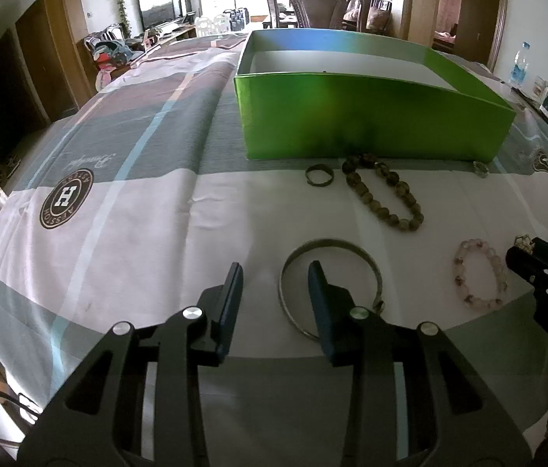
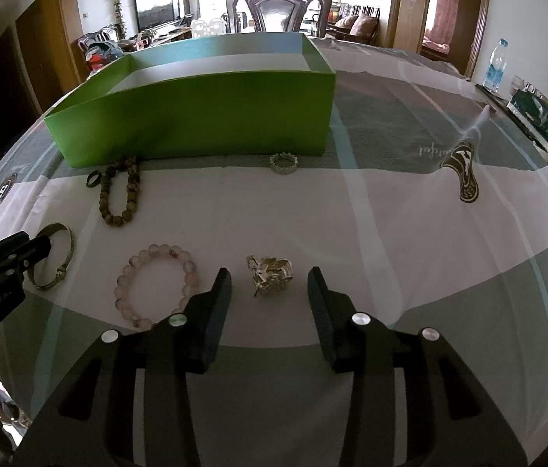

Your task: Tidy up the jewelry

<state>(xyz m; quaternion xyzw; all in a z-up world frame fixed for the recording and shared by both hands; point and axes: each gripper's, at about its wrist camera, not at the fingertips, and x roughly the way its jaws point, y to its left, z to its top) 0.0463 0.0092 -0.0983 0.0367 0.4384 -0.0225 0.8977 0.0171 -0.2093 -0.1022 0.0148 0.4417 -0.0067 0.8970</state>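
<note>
Left gripper at bottom centre of its view, fingers spread, nothing held. Right finger sat inside the ring of the metal bangle; left finger just outside its left edge, so the bangle's left arc lay between the two. Whether pads touched metal: could not tell.

Right gripper likewise at bottom centre of its own view, fingers spread and empty, straddling the gold brooch-like piece, which lay between the tips without visible contact.

Other pieces on the cloth-covered worktop:
- pink bead bracelet, lower left of right view, just beside the left finger of that gripper
- dark bead bracelet, mid-frame, close to the box wall
- small dark ring, just left of the dark beads
- crown-shaped ring, near the box's front wall

Green box open, upper centre of both views; nothing visible inside from these angles.

Judged step: pickup of bangle and brooch, not yet closed. For a good grasp: lower tips flush to the cloth before closing, pinch the thin bangle rim squarely to avoid it flipping or sliding out; close slowly on the irregular brooch, centring it first. Risk: snagging cloth, nudging pink beads.
</note>
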